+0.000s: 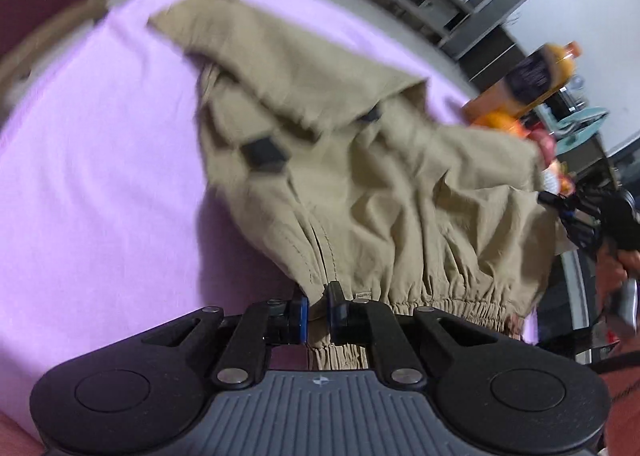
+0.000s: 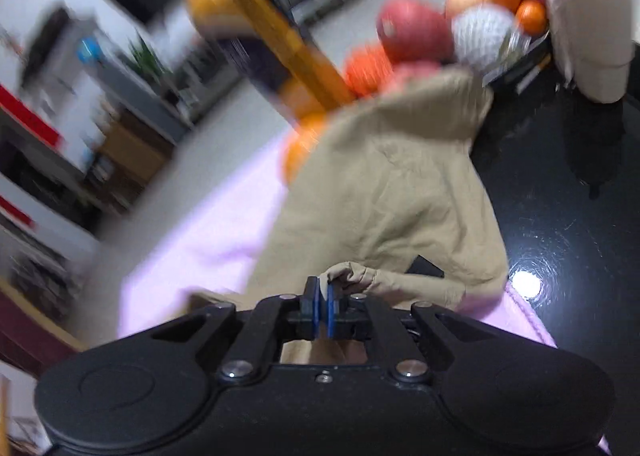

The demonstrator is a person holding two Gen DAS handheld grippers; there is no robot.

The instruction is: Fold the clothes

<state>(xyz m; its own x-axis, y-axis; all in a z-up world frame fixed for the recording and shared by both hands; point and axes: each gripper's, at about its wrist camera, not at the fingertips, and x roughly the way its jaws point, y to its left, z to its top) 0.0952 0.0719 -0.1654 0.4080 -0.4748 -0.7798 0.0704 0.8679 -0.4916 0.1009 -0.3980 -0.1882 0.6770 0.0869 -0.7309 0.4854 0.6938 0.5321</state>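
Now both grippers pinch the khaki trousers [image 1: 360, 191] — left gripper [image 1: 318, 314] on the elastic waistband, right gripper [image 2: 323, 312] on a fold — over the lilac cloth [image 1: 100, 183].

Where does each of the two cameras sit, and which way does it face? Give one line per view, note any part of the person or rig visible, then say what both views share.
Left wrist: sits behind the left gripper, looking forward over khaki trousers on a lilac cloth; the jaws pinch the elastic waistband; a hand on the other gripper shows far right.
Right wrist: sits behind the right gripper, facing a fruit pile and orange bottle; the jaws pinch a fabric fold.
Shared: trousers, lilac cloth, bottle, fruit.
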